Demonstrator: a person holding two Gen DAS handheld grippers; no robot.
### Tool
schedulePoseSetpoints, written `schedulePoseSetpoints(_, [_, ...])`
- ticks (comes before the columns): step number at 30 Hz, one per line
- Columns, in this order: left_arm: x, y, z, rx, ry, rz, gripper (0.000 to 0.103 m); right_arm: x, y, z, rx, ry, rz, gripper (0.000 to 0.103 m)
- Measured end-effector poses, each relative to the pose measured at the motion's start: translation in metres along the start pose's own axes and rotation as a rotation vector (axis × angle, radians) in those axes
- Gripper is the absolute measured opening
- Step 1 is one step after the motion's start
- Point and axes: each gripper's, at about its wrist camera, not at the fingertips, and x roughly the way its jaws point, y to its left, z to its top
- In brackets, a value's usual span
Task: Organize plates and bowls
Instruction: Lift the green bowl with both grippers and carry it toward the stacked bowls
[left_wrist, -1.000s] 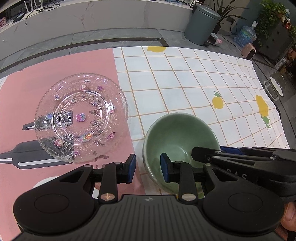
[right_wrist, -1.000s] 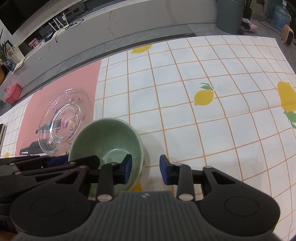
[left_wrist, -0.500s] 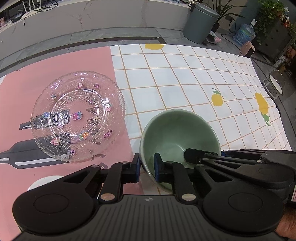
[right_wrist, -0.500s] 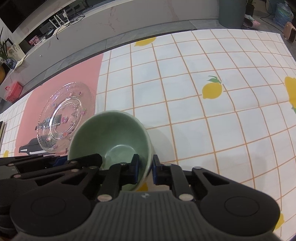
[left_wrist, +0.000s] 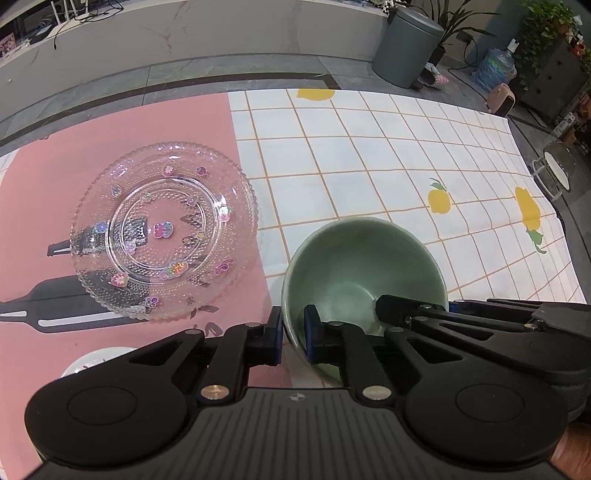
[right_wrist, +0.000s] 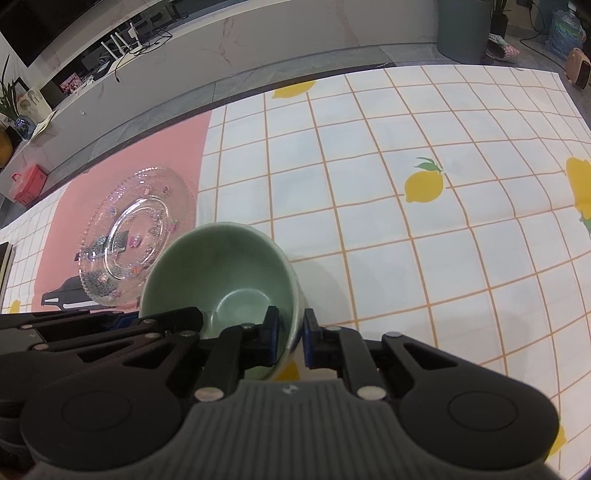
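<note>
You get bright, even indoor light in both wrist views; source not visible. Shadows soft: faint one on tablecloth (right_wrist: 369, 177) right of green bowl (right_wrist: 221, 269). Small sparkle glints on glass plate (left_wrist: 162, 229), mild sheen inside bowl. Focus sharp across centre, no motion blur. Strong fisheye bending at edges: grid lines curve, floor border bows. Black gripper bodies along bottom read dark, little detail. Corners slightly dimmer.
</note>
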Motion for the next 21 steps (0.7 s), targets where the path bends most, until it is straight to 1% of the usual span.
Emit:
schedulePoseSetpoints(13, [-0.017,-0.003,0.000,-0.002,-0.017,0.013,0.012,-0.015,0.003,-0.001,0.004,-0.021,0.014,0.011])
schedulePoseSetpoints(21, [-0.037,-0.009,0.002,0.000,-0.041,0.017,0.012,-0.036,0.004,0.000,0.014,-0.052,0.021,0.011])
